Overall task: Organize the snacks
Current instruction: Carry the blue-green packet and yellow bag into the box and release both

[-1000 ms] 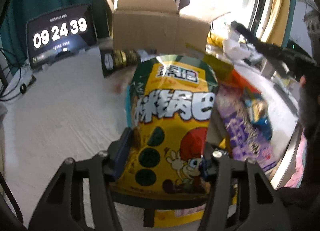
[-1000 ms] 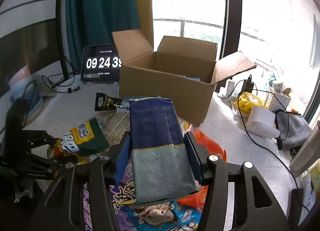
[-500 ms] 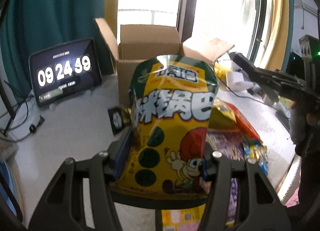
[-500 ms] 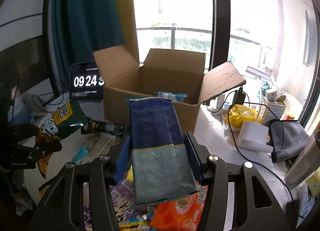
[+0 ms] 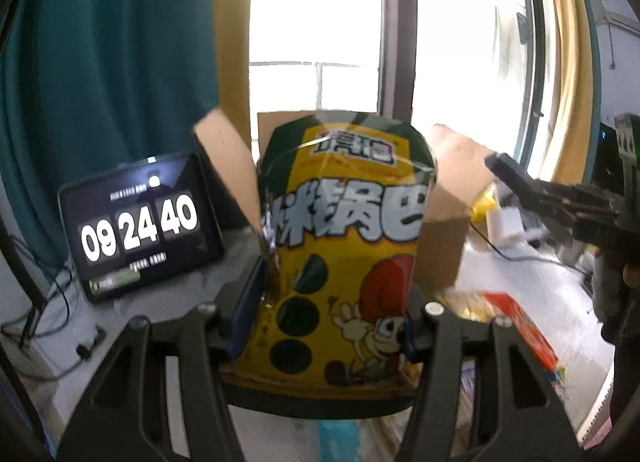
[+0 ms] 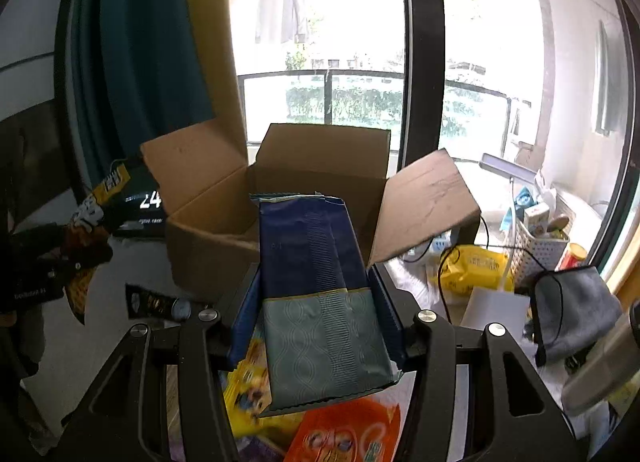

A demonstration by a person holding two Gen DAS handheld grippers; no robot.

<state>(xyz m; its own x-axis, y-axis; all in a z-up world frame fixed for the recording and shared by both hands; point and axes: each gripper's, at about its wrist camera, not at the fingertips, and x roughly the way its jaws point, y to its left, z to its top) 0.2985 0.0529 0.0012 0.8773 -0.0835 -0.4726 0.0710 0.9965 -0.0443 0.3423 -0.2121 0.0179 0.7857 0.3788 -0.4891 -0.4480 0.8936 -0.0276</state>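
Both jaws are clamped on snack bags: our left gripper (image 5: 332,326) holds the yellow rice-crust snack bag (image 5: 344,254), our right gripper (image 6: 316,326) the blue-and-teal packet (image 6: 320,294), each standing lengthwise out ahead. We judge the open cardboard box (image 6: 280,213) lies straight ahead and slightly below both, seemingly nearer the right.

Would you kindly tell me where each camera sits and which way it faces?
Left wrist: on the left tongs, facing the cardboard box past the gripped yellow snack bag; the right tongs show.
Right wrist: on the right tongs, facing the box past the gripped blue packet.
Shared: box, clock tablet.
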